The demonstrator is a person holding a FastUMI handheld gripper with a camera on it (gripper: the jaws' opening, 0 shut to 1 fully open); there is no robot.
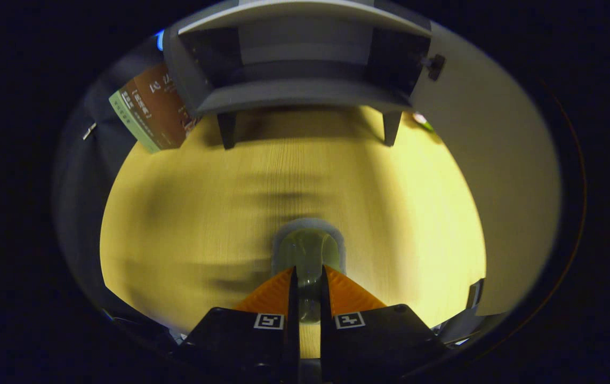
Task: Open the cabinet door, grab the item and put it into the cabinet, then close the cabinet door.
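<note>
Here the claw (308, 280) is closed on a small jar (308, 253), both fingers pressing its sides, so the item is held between the fingertips and juts just ahead of them above the tabletop (187, 213). The grip sits low on the jar, which probably keeps its far end free to go into the cabinet (299, 64) first. The cabinet stands well beyond the fingers on short legs, its door (491, 176) swung wide to the right with a dark knob (435, 66) near its edge, so the opening faces the claw and the dim interior looks ready to receive the jar. A brown box (155, 106) leans beside the cabinet's left wall. The jar looks clear and greenish with a pale rounded rim; blur hides finer detail. Carrying it in and shutting the door seem to remain.
</note>
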